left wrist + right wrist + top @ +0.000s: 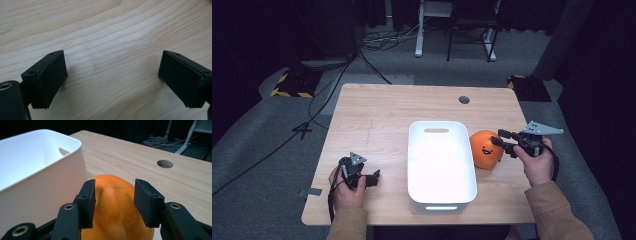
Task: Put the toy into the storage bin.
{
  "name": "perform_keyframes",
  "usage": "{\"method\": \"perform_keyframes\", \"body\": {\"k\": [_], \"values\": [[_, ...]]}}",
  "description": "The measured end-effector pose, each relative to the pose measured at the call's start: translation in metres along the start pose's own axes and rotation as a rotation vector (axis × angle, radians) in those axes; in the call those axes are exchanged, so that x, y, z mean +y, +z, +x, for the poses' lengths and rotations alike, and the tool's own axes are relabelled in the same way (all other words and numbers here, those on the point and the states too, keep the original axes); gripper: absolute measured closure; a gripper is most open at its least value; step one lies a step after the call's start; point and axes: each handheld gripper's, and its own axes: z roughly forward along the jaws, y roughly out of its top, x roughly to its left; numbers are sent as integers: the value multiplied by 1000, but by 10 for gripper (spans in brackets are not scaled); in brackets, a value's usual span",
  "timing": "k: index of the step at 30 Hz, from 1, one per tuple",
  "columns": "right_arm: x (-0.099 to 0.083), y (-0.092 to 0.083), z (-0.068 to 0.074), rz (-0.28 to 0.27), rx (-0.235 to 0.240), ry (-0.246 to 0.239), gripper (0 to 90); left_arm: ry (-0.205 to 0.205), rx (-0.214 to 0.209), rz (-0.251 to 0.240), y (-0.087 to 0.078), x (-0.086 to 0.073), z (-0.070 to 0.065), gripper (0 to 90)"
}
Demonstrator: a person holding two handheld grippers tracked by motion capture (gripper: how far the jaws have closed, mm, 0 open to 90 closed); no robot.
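Round orange plush ball with a smiley face (485,149), right of centre beside white plastic bin (441,192) on the counter: right gripper (114,202) nearer, jaws part-open above it; left gripper (112,80) wide, empty.

Words: none to read anywhere.
Numbers: none to read.
Brands: none to read.
Face sign: a small black smiley face, two dot eyes and a curved mouth, drawn on the orange ball (485,149) beside the white bin (441,167) in the high view.
Stripe sign: yellow and black warning stripes on the dark floor plate (292,84) past the far left corner of the counter (377,115).
Second stripe sign: a bit of yellow and black at the edge of another floor plate (528,86) past the far right corner, too small to see well.
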Motion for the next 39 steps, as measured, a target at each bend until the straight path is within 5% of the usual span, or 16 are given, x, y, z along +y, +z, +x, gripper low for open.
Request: {"method": "perform_keyframes", "body": {"k": [5, 8, 39], "values": [[-3, 9, -2, 10, 24, -7, 765, 0, 0, 0, 0, 0, 0, 85], [0, 4, 2, 0, 16, -45, 814, 1, 0, 0, 0, 0, 0, 86], [58, -76, 34, -108, 71, -184, 820, 0, 0, 0, 0, 0, 0, 85]]}}
